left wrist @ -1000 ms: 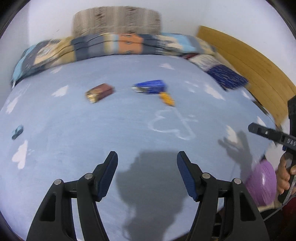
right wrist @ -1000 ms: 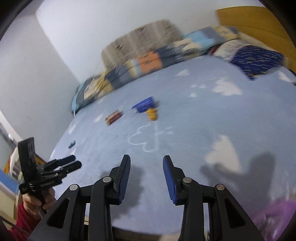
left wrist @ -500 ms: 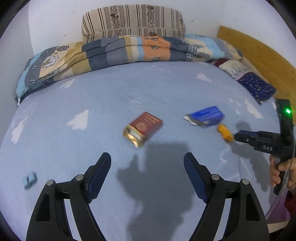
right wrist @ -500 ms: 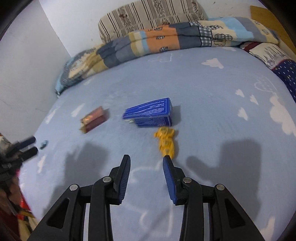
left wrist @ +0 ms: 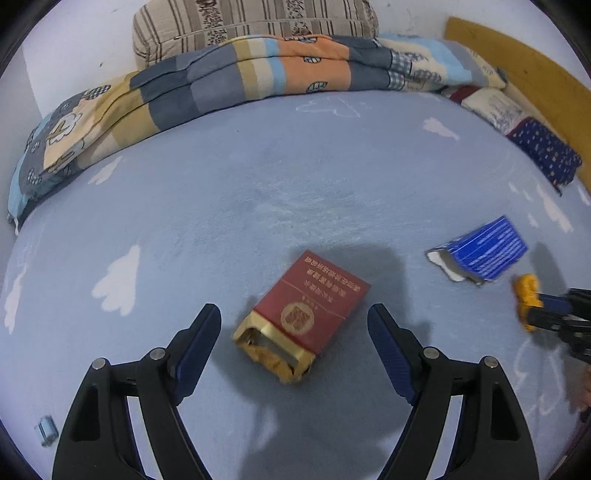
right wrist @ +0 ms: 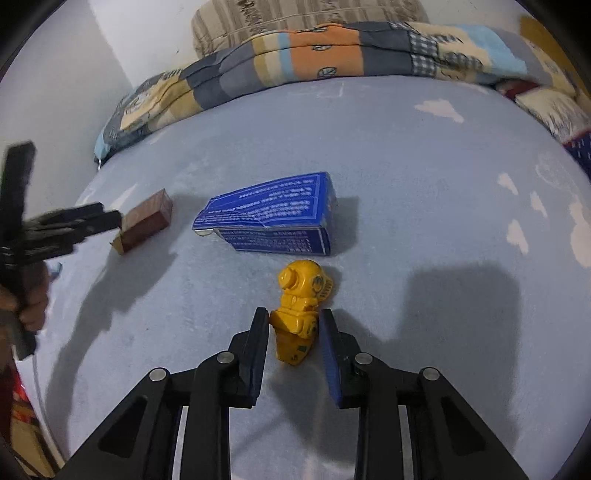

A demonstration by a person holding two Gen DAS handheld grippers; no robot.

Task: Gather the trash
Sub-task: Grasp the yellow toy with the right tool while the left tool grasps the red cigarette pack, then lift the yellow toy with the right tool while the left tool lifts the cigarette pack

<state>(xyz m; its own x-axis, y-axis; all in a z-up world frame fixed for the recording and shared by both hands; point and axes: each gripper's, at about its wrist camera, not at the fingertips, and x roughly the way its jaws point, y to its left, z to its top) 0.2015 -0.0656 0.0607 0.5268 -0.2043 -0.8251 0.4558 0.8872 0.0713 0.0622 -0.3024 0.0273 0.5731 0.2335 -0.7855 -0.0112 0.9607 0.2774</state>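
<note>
A red and gold cigarette pack lies on the blue bed sheet, its open gold end toward me. My left gripper is open, with one finger on each side of the pack and not touching it. A small yellow toy figure lies on the sheet just in front of a torn blue box. My right gripper is open, its fingers on either side of the figure's lower half. The pack also shows at the left of the right wrist view, the blue box and figure at the right of the left wrist view.
A folded patchwork quilt and a striped pillow lie along the far edge. More pillows and a wooden headboard are at the right. A small grey-blue object lies at the near left edge.
Both grippers have moved forward over the bed. The left now straddles the red pack. The right now straddles the yellow figure. Both stayed open.
</note>
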